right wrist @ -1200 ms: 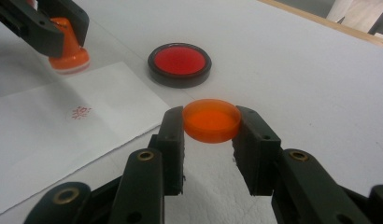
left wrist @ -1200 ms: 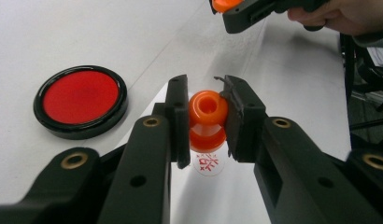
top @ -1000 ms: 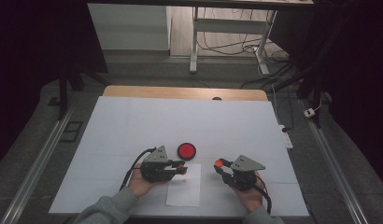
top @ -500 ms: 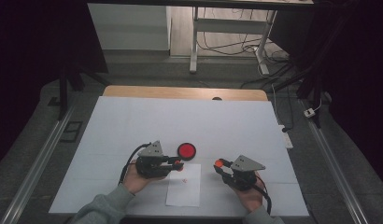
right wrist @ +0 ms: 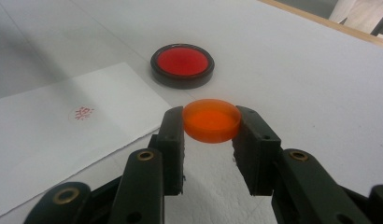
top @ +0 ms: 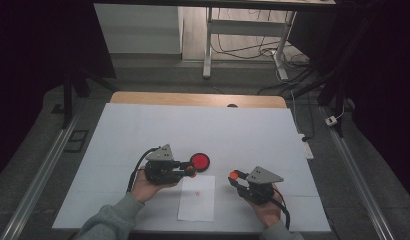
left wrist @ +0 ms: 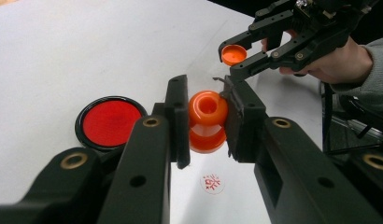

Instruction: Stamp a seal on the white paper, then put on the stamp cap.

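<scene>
My left gripper point(left wrist: 206, 122) is shut on an orange spool-shaped stamp point(left wrist: 207, 120), held just above the white paper point(top: 197, 197). In the high view the left gripper point(top: 190, 172) has its tip beside the round ink pad point(top: 200, 161), which is red in a black case. My right gripper point(right wrist: 211, 128) is shut on a flat orange cap point(right wrist: 211, 119) and hovers low over the table to the right of the paper. That gripper point(left wrist: 236, 59) and the cap point(left wrist: 233, 54) also appear far off in the left gripper view. A red stamped mark point(right wrist: 81, 112) lies on the paper.
The white table top point(top: 118, 135) spreads wide on the far side and to both sides of the hands. A wooden strip point(top: 193, 99) runs along its far edge. A cable and plug strip point(top: 307, 146) lie off the right edge.
The left gripper with the stamp has drifted a little away from me and to the left, off the paper toward the ink pad. The right gripper has kept still.
</scene>
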The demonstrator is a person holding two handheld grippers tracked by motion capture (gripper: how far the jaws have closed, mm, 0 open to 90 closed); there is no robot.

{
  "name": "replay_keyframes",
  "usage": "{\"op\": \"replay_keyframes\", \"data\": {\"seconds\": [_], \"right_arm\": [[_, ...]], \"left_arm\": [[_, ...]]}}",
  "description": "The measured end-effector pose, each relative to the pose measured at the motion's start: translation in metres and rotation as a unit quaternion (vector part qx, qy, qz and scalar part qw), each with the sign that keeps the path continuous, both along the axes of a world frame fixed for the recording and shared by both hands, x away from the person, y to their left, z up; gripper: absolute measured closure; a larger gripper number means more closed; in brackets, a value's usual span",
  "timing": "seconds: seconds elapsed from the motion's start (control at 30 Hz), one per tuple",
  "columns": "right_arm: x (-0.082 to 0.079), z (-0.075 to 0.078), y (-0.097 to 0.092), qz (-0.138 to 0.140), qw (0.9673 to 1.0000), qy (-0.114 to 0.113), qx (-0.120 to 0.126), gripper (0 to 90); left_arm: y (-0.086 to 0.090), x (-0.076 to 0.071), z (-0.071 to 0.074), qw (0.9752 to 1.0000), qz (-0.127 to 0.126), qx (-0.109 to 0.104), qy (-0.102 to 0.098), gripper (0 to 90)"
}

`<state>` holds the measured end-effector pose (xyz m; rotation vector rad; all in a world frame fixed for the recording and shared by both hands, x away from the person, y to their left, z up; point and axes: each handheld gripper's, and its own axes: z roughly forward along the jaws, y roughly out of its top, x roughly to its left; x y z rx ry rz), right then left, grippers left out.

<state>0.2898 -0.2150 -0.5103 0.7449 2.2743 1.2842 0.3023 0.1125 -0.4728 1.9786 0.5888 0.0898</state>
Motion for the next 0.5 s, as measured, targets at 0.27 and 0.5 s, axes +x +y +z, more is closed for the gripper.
{"op": "replay_keyframes", "data": {"seconds": [0.27, 0.5], "right_arm": [[0.0000, -0.0003, 0.0006, 0.002, 1.0000, 0.001, 0.001, 63.9], [-0.0008, 0.0005, 0.0017, 0.004, 1.0000, 0.000, 0.001, 63.9]], "left_arm": [[-0.0007, 0.0005, -0.0007, 1.0000, -0.002, 0.001, 0.002, 72.5], [-0.0015, 0.0003, -0.0011, 1.0000, -0.002, 0.002, 0.002, 72.6]]}}
